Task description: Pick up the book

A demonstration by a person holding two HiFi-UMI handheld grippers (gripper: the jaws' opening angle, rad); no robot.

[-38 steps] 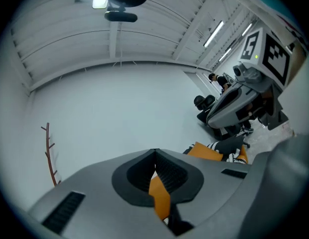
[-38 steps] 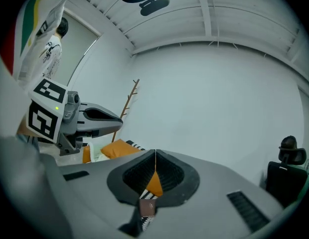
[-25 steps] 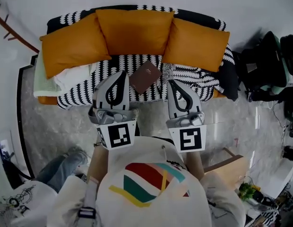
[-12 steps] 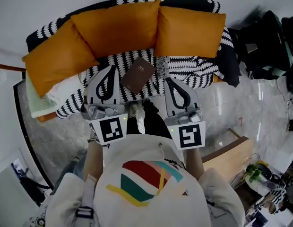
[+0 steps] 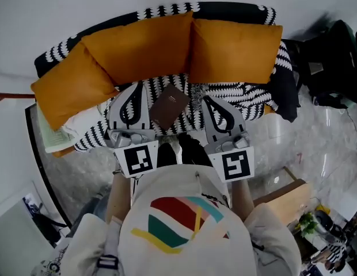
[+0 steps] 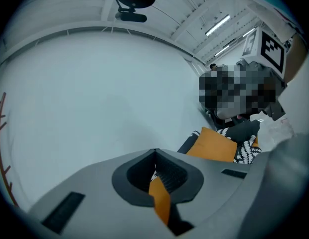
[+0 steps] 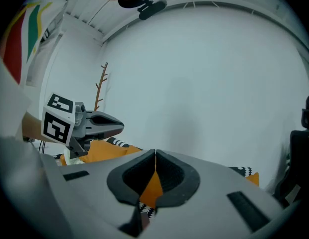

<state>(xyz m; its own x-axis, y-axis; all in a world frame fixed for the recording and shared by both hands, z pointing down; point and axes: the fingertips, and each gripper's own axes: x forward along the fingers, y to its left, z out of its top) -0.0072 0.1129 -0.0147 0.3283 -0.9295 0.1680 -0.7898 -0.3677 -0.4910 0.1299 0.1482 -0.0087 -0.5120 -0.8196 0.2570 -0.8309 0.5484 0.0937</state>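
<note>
Brown and rectangular, the book (image 5: 168, 106) lies flat, set askew, on the black-and-white patterned knit throw (image 5: 247, 99) that covers the sofa seat. It lies directly in front of three orange fabric cushions (image 5: 141, 45) propped along the backrest, and between the two grippers.

The grey left gripper (image 5: 135, 88) has its jaws pressed together at the tips with nothing between them. It points toward the cushions, just beside the book's left edge.

The grey right gripper (image 5: 209, 99) also has its jaws together and empty, near the book's right side.

A grey marble-pattern floor (image 5: 293, 131) borders the sofa.
</note>
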